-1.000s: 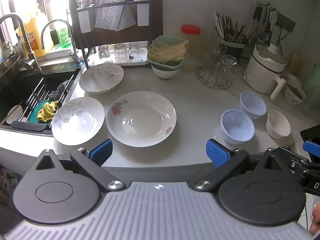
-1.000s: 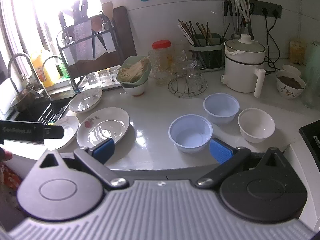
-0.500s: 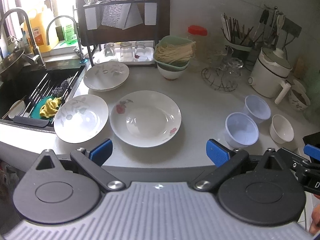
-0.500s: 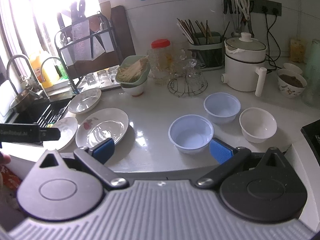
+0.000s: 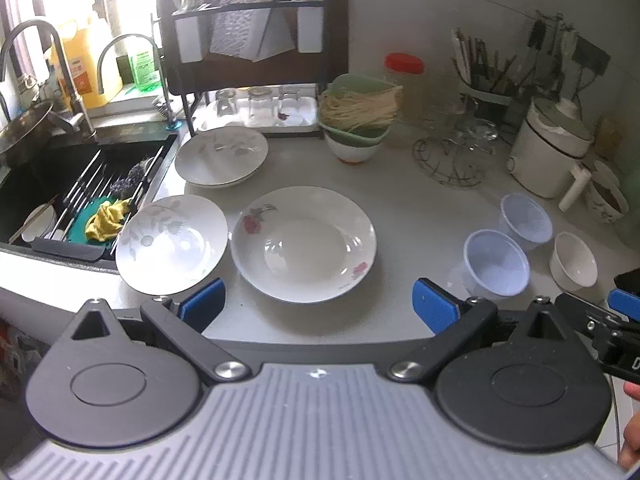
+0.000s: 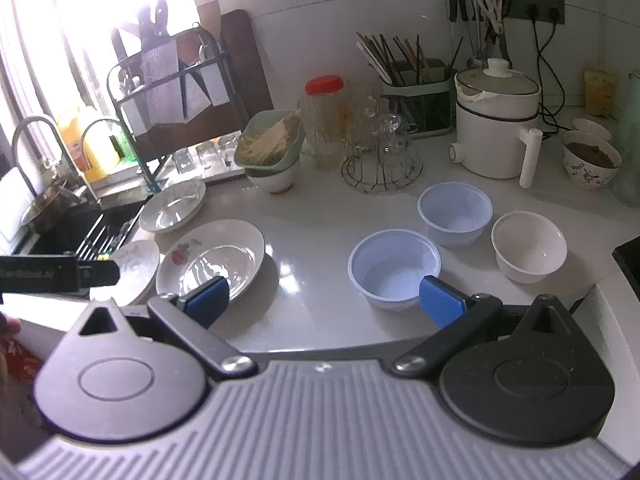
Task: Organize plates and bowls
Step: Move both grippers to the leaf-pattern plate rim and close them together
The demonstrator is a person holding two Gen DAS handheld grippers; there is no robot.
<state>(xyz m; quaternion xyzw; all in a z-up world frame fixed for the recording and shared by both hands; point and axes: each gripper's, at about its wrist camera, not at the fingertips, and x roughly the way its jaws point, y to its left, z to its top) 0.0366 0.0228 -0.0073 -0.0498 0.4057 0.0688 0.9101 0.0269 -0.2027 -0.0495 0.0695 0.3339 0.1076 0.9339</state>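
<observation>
Both my fingers are spread, holding nothing; the rose plate (image 5: pixel 304 244), centre frame, has drawn nearer; no stacking begun on the table (image 5: pixel 408 216).

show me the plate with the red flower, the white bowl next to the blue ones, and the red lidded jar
Red-flower plate (image 5: pixel 304 244), left wrist view, centre well.
White bowl (image 6: pixel 528 246), right wrist view, inside.
Red-lidded jar (image 6: pixel 325 85), right wrist view, lid.

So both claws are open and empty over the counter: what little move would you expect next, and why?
Probably the right gripper eases forward and down over the rim of the nearest blue bowl. Its jaws stand wide open and empty, that bowl lies just ahead of its right finger, and a second blue bowl waits beside it for stacking. The left gripper is open too, facing the rose plate.
</observation>
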